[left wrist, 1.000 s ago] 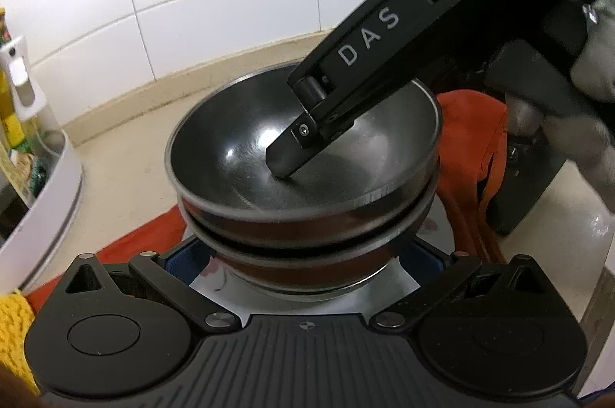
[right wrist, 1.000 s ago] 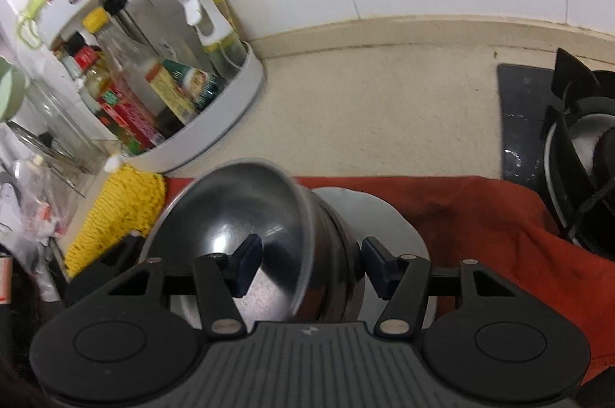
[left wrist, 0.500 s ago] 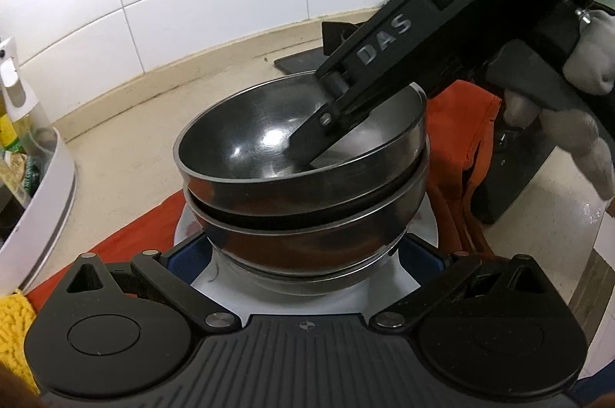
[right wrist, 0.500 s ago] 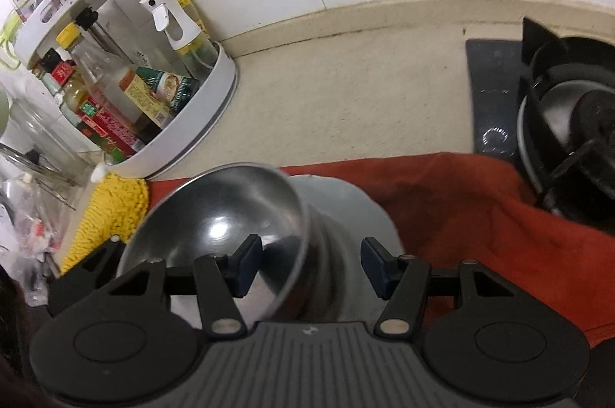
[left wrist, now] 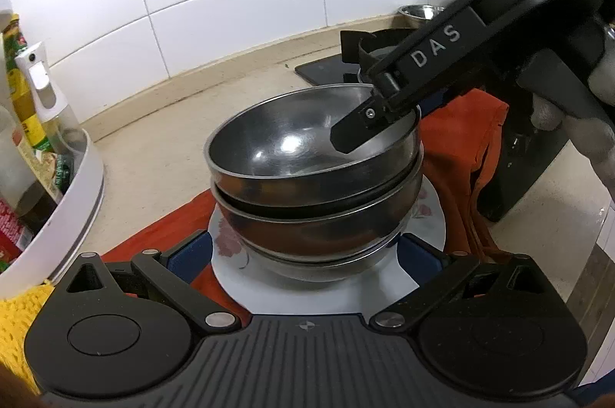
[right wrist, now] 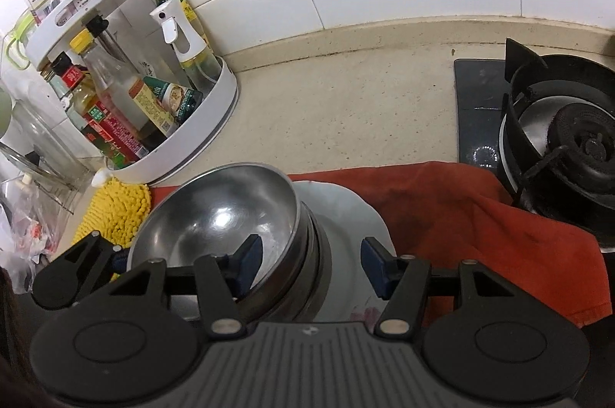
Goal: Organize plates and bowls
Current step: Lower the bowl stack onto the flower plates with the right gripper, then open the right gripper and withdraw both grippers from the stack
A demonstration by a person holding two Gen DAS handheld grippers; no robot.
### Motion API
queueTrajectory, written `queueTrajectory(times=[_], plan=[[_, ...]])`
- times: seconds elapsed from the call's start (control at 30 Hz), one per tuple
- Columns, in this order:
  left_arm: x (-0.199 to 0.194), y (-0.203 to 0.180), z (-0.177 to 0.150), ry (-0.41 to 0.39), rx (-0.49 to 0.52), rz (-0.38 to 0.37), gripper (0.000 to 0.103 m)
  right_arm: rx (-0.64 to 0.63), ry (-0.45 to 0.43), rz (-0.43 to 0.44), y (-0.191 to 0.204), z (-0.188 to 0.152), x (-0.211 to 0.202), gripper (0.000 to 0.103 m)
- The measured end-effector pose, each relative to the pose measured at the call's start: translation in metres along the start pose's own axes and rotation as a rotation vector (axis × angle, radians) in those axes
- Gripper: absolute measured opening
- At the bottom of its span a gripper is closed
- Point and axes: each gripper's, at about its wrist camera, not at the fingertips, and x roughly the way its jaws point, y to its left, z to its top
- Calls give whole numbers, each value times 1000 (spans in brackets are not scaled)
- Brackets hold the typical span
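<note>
Three steel bowls [left wrist: 307, 154] are nested in a stack on a white flowered plate [left wrist: 426, 219], which lies on a red cloth [left wrist: 465, 146]. My left gripper [left wrist: 307, 250] is open, its blue pads on either side of the stack's base, just above the plate. My right gripper [right wrist: 311, 254] is open and straddles the top bowl's [right wrist: 219, 216] right rim, one finger inside the bowl and one outside over the plate [right wrist: 346, 216]. In the left wrist view the right gripper's inner finger [left wrist: 353, 131] hangs just inside the rim.
A white turntable rack of sauce bottles [right wrist: 127, 93] stands at the left by the tiled wall. A yellow cloth [right wrist: 119, 208] lies beside it. A black gas burner [right wrist: 569, 146] sits at the right, past the red cloth [right wrist: 461, 208]. A steel bowl [left wrist: 421, 12] stands behind the stove.
The right gripper's finger has drawn back from the bowl's middle to its right rim. The left gripper has backed away a little, and the plate shows more.
</note>
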Motion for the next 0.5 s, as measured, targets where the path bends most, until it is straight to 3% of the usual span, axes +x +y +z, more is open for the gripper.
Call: queueTrajectory(times=[0.5], plan=[[-19,3,2,-35,-33,29,103,-24,-43,0,15,-3,-17,52]])
